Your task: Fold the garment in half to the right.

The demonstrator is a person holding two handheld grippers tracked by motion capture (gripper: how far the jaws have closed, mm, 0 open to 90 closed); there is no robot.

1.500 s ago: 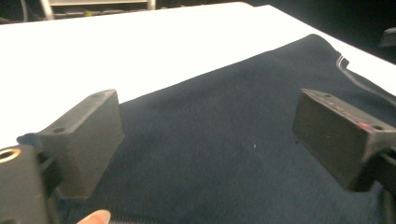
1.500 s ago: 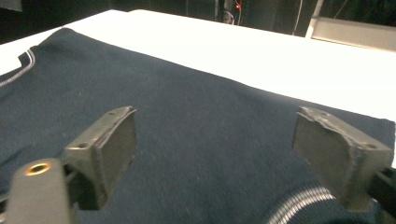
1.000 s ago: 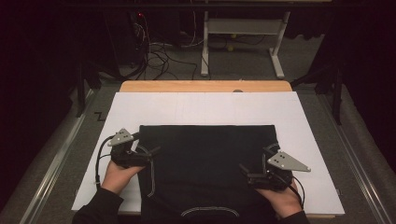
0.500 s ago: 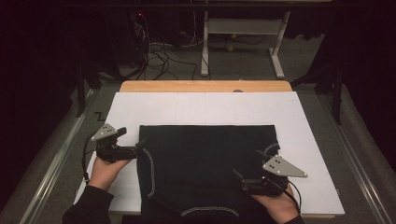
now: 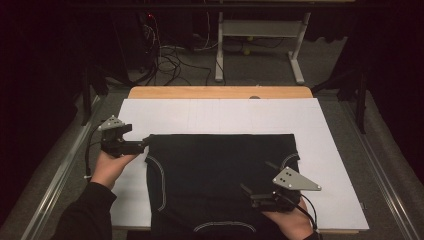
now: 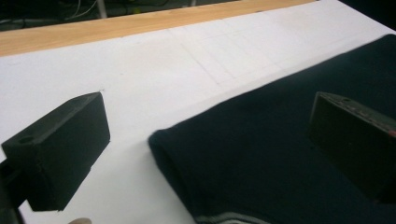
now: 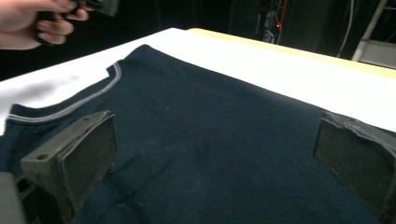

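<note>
A dark sleeveless shirt (image 5: 215, 180) lies flat on the white sheet covering the surface (image 5: 220, 115). Its long axis runs from the far side of the surface towards the person: the straight hem lies on the far side, across the sheet, and the neckline with its pale stitching sits at the near edge. Pale-stitched armholes curve in on both sides.

The left tool (image 5: 142, 145) is at the shirt's far-left corner, its jaws spread wide and released; in the left gripper view that corner (image 6: 161, 140) lies between the two jaws, touching neither as far as can be seen. The right tool (image 5: 250, 195) hovers over the near-right part of the shirt, close to the armhole, jaws likewise wide apart and gripping nothing; whether they touch the cloth cannot be told.

Bare white sheet stretches beyond the hem to the wooden far edge (image 5: 220, 92), and there are strips of open sheet to the left and right of the shirt. At the near edge the neckline leaves almost no margin.
</note>
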